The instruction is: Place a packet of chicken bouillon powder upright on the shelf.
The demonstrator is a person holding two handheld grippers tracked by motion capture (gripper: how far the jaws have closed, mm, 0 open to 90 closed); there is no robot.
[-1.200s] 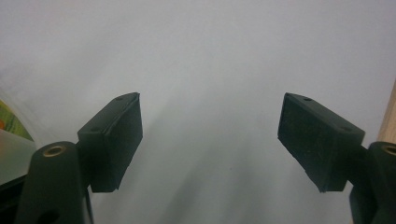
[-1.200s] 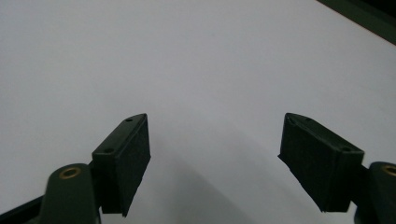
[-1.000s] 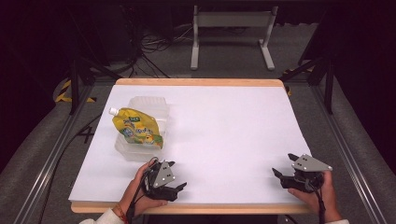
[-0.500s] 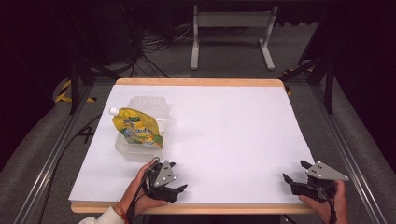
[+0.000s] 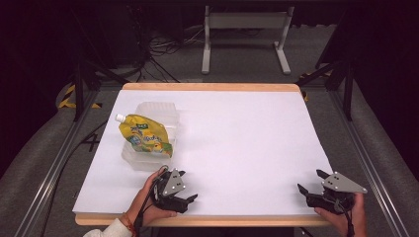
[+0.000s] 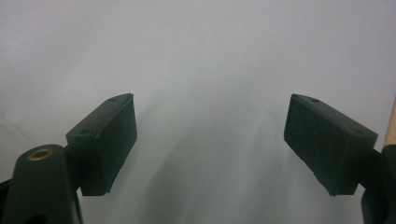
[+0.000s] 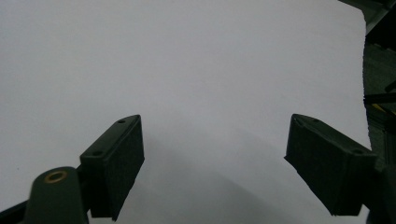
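The yellow pouch is lying on top of a clear plastic container, hiding much of it; the container's pale walls are blending into the white table cover. The pouch is sitting at the table's left side, just beyond the left gripper, whose jaws are standing wide apart over bare cover. The right gripper is resting well apart at the near right corner, likewise gaping and holding nothing.
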